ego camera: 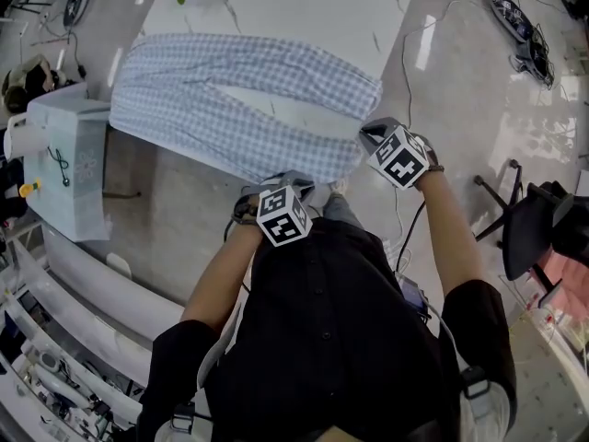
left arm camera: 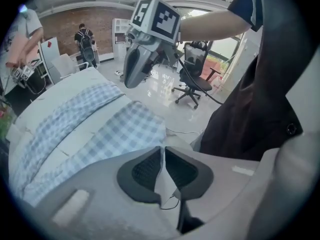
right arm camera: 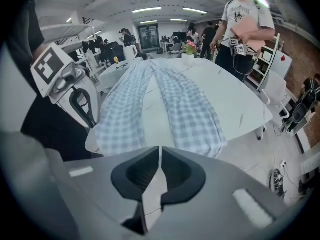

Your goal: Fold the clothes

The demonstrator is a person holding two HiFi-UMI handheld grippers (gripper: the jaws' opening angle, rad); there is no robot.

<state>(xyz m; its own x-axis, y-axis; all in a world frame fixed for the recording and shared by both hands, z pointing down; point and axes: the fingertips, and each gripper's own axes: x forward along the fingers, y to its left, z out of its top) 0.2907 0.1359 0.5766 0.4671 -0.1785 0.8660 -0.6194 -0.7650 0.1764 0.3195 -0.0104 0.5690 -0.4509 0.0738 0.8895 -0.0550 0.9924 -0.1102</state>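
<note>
**A:** What was nearest the camera?

**B:** The wearer's black shirt (ego camera: pixel 331 339), with both tools held just past it. The left gripper (left arm camera: pixel 163 150) had its jaws pressed together, and I could see nothing between the pads. The right gripper (right arm camera: pixel 160 149) was the same, jaws together and no cloth visibly caught.

**A:** And the clothes?

**B:** A pair of blue-and-white checked trousers (ego camera: pixel 212 122) lay spread flat on the white table (ego camera: pixel 304 7). The waist end was at the table's near edge, just beyond both sets of jaw tips. In the head view, the left gripper sat at about 7 o'clock of the waist and the right at about 3 o'clock.

**A:** Which way did they run?

**B:** In the head view, the long axis ran from the waist at about 4 o'clock to the leg ends at about 10 o'clock. The legs pointed away from the wearer. They opened into a narrow V with a wedge of bare tabletop between them. In the right gripper view, both legs ran straight off toward 12 o'clock.

**A:** Anything farther off?

**B:** A potted plant (right arm camera: pixel 189 48) with pink flowers stood at the table's far end. A standing person (right arm camera: pixel 245 24) was at 1 o'clock in the right gripper view. An office chair (ego camera: pixel 538 228) stood on the floor at 3 o'clock in the head view.
</note>
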